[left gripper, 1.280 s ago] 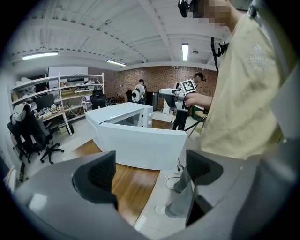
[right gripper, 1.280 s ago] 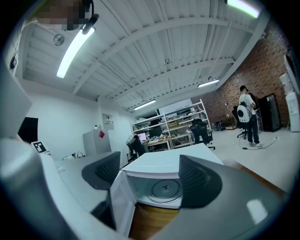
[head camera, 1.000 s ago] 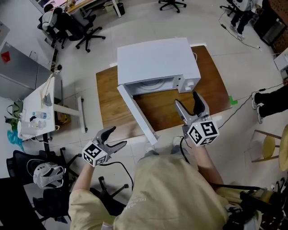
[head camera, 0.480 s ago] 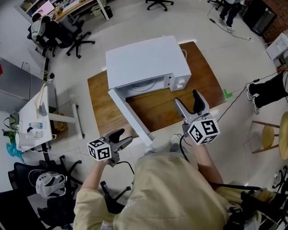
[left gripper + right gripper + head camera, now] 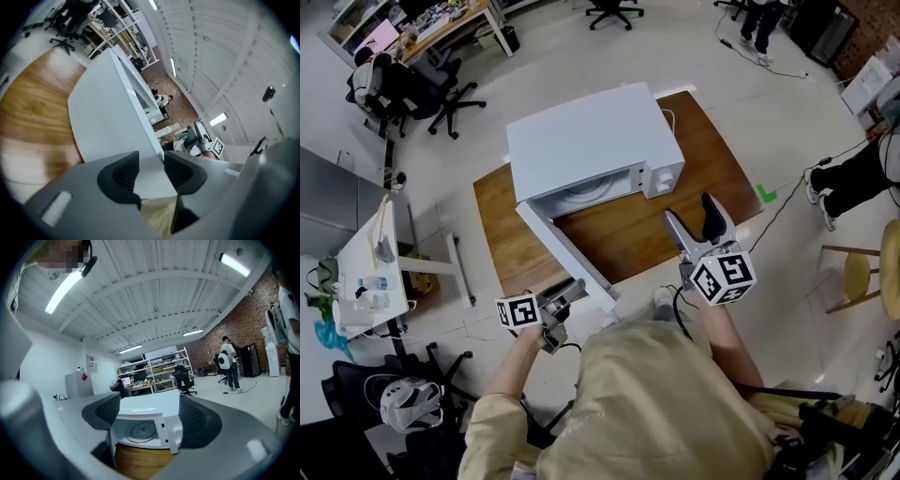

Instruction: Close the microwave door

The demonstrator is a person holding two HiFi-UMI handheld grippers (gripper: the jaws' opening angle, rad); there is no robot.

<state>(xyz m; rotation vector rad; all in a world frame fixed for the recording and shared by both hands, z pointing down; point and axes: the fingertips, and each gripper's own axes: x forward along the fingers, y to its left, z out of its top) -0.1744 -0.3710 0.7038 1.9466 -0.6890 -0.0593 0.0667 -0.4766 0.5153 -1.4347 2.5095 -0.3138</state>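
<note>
Left gripper point(image 5: 151, 172): jaws have just been closing to a narrow gap and pinch nothing. The white outer face of the microwave door point(image 5: 567, 253) shows through the gap, and the gripper sits just beside the door's free end. The door stands wide open, swung out past the front of the wooden table point(image 5: 628, 230). The right gripper point(image 5: 690, 208) is spread and empty, in front of the microwave point(image 5: 591, 141). Risk, by my judgement: contact this near the edge could slip off, and a hard shove could slide the microwave or swing the door into the right gripper.
</note>
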